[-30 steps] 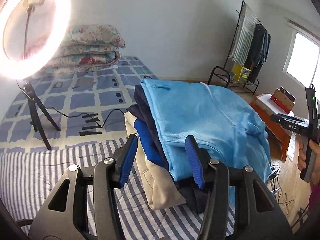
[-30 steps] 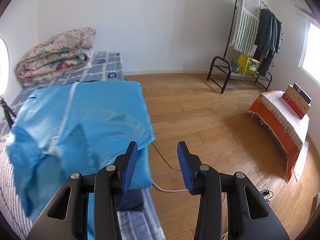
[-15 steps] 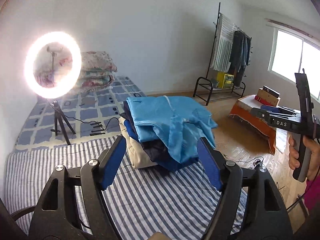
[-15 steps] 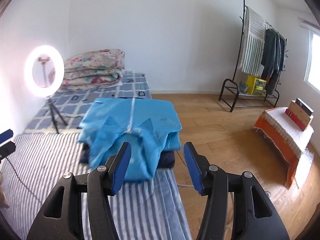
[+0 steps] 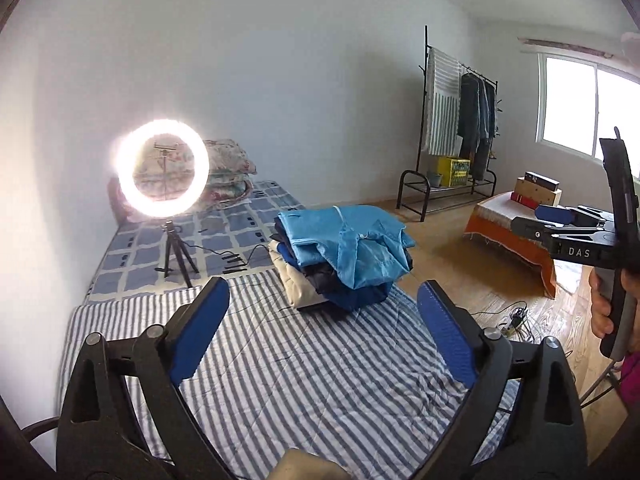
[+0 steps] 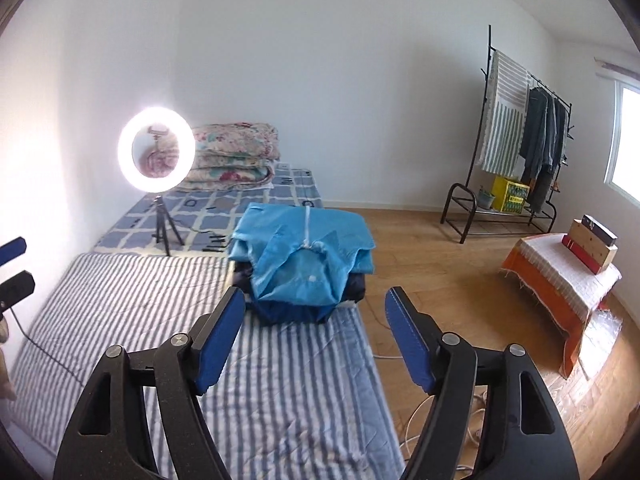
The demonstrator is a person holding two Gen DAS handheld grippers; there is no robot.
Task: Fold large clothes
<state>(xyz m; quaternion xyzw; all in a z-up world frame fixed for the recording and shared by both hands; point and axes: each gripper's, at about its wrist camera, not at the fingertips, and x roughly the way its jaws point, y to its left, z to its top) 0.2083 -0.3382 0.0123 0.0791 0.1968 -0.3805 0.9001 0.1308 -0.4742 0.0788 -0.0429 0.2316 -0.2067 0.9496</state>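
A stack of folded clothes, topped by a light blue garment, rests on the blue-and-white striped mattress. My left gripper hangs well back from the stack, above the mattress. Its jaws are opening and nothing is between them. My right gripper is likewise back from the stack, jaws opening and empty. In the left wrist view the right gripper shows at the right edge, with a hand on its handle. A blue pad of the left gripper shows at the right wrist view's left edge.
A lit ring light on a tripod stands on the checked bedding, with folded floral quilts behind. A clothes rack, an orange-draped low table and cables occupy the wooden floor.
Both grippers have drawn back and upward from the stack, which now looks smaller and farther off. Both sets of jaws have widened. The light blue garment stays on top.
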